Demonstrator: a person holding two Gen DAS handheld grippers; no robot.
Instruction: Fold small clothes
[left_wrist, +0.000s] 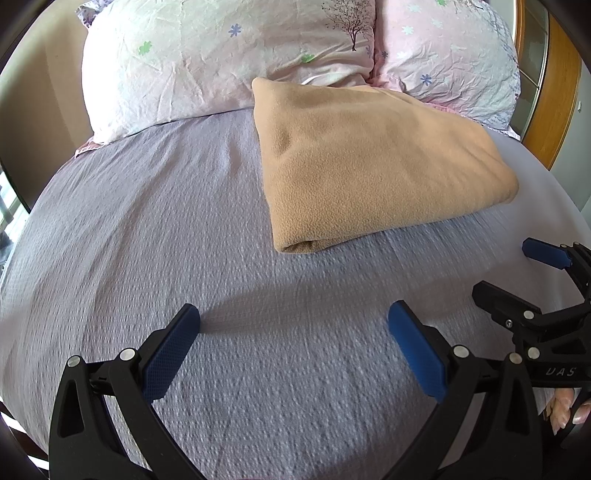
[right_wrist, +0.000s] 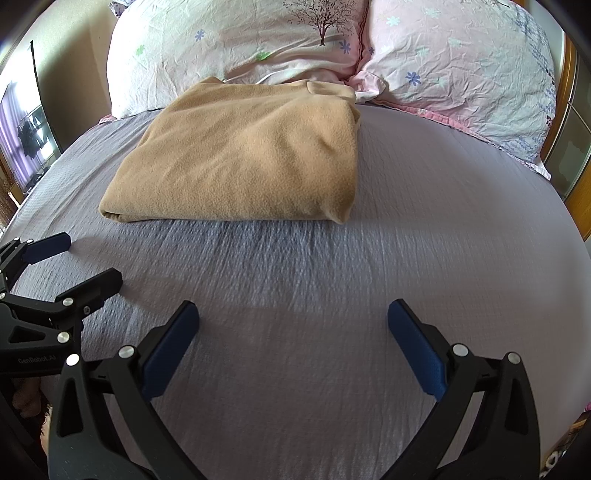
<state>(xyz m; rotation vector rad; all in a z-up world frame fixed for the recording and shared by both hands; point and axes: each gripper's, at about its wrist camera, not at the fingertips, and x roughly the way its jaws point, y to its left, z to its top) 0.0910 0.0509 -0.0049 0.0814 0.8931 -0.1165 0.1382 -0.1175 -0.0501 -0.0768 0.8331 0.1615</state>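
A tan fleece garment (left_wrist: 373, 162) lies folded into a thick rectangle on the grey bedspread, its far edge against the pillows; it also shows in the right wrist view (right_wrist: 243, 155). My left gripper (left_wrist: 293, 325) is open and empty, low over the bedspread, well short of the garment's near edge. My right gripper (right_wrist: 291, 321) is open and empty, also short of the garment. Each gripper shows in the other's view, the right one (left_wrist: 517, 273) at the right edge, the left one (right_wrist: 85, 258) at the left edge, both with jaws apart.
The grey textured bedspread (left_wrist: 147, 258) covers the bed. Two pale floral pillows (right_wrist: 236, 44) (right_wrist: 469, 70) lean at the head. A wooden headboard (right_wrist: 576, 173) stands at the far right. A wall and a window area (right_wrist: 26, 140) lie to the left.
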